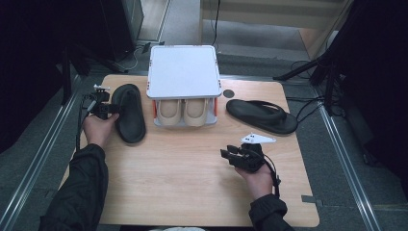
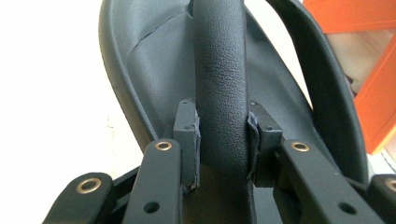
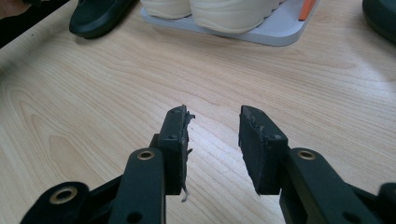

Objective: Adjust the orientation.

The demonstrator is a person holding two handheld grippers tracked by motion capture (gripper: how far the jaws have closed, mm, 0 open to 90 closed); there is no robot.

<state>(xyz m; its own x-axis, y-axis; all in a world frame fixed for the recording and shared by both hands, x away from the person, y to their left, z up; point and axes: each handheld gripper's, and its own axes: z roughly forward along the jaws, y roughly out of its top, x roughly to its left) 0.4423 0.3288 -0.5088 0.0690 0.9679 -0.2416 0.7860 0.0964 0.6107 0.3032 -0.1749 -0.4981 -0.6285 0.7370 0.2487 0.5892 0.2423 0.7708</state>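
Left claw [image 2: 219, 135] clamped across the strap [image 2: 219, 70] of the left black sandal [image 1: 129, 111], presumably for lifting toward the rack [image 1: 183, 72], while the right claw [image 3: 215, 135] hovers open over the tabletop [image 3: 93, 93].

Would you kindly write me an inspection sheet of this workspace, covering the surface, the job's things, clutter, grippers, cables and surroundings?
Surface: light wooden table, bare across its near half.
Job's things: left black sandal lies flat left of the rack; right black sandal lies to the rack's right.
Rack: white two-level shoe rack with orange posts; a pair of cream shoes sits on its lower shelf, top shelf bare.
Clutter: nothing seen.
Grippers: left gripper has its pads pressed on the left sandal's strap; right gripper is open over bare wood, holding nothing.
Cables: a black cable trails from the right gripper.
Surroundings: grey floor, metal rails beside the table, dark stands behind.
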